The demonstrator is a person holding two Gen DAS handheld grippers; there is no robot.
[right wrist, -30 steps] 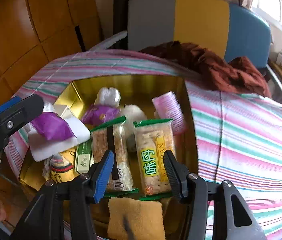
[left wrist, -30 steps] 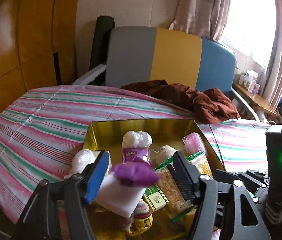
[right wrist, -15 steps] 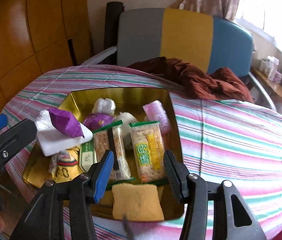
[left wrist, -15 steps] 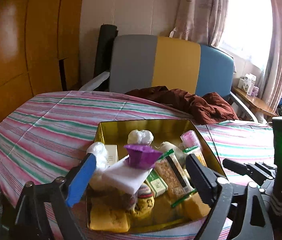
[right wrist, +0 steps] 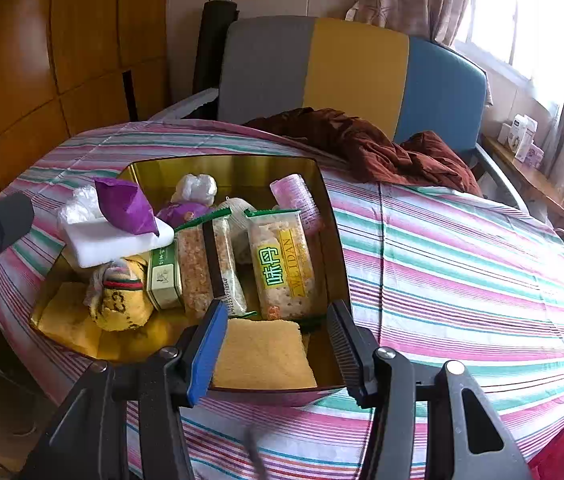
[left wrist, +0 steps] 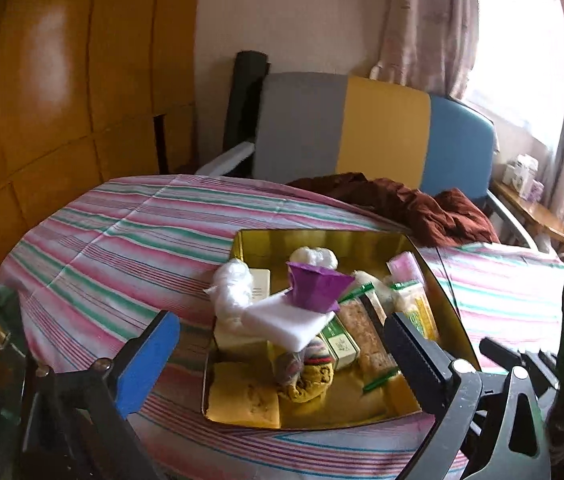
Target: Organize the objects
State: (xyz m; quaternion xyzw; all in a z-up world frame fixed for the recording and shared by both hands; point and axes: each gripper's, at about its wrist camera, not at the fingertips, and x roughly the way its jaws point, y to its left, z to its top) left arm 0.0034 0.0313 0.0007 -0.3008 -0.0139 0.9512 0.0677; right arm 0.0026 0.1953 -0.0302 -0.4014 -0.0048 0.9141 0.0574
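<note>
Atop the gold tin's (left wrist: 454,332) left heap, white foam block (left wrist: 286,322) and purple wrapper (left wrist: 316,290) perch tilted, likely to slide; left claw (left wrist: 278,354) opening, empty; right claw (right wrist: 278,354) apart, empty.

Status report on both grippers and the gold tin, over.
Left gripper opening wide, empty. Right gripper part open, empty. White sponge and purple packet rest atop the full gold tin. Nothing blocking.

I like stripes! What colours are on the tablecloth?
Pink, green and white stripes on the tablecloth, clearest from the right wrist.
</note>
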